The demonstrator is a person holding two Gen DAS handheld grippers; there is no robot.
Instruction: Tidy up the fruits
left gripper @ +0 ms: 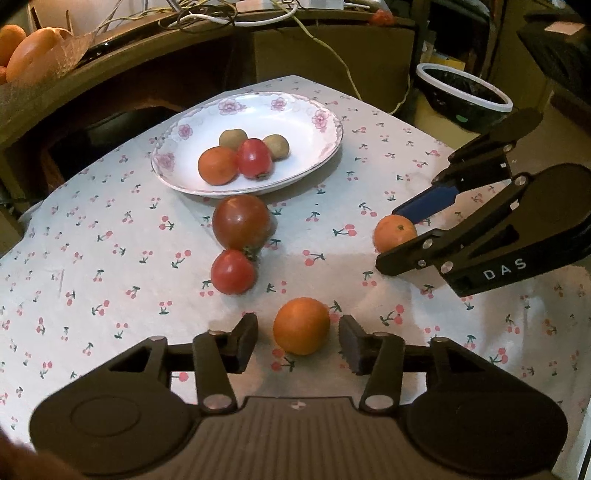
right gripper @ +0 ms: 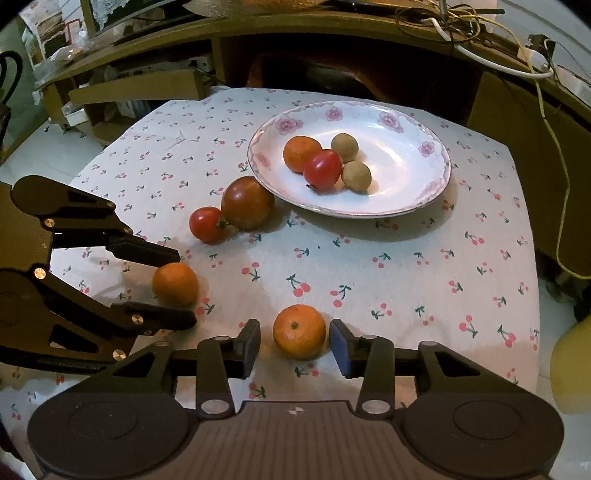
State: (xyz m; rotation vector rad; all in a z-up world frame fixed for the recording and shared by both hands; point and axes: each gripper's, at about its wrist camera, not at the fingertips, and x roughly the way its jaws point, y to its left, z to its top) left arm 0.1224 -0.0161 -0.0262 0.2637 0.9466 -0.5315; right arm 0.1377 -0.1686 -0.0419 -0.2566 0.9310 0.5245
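An orange [left gripper: 301, 326] lies on the cherry-print cloth between the fingers of my left gripper [left gripper: 298, 325], which is open with a gap on each side. A second orange [right gripper: 299, 331] sits between the fingers of my right gripper [right gripper: 294, 328], also open, its blue pad close to the fruit. Each gripper shows in the other view: right gripper [left gripper: 387, 238], left gripper [right gripper: 184, 288]. A large dark tomato [left gripper: 242, 221] and a small red tomato [left gripper: 232, 271] touch each other in front of the flowered plate [left gripper: 314, 110]. The plate holds an orange, a red tomato and two small brown fruits.
A dark wooden desk with tangled cables [left gripper: 229, 18] runs along the back. A black bin with a white rim [left gripper: 465, 92] stands off the table's far right corner. More oranges [left gripper: 29, 48] lie on the desk at top left. The cloth's edge drops away on the right [right gripper: 535, 295].
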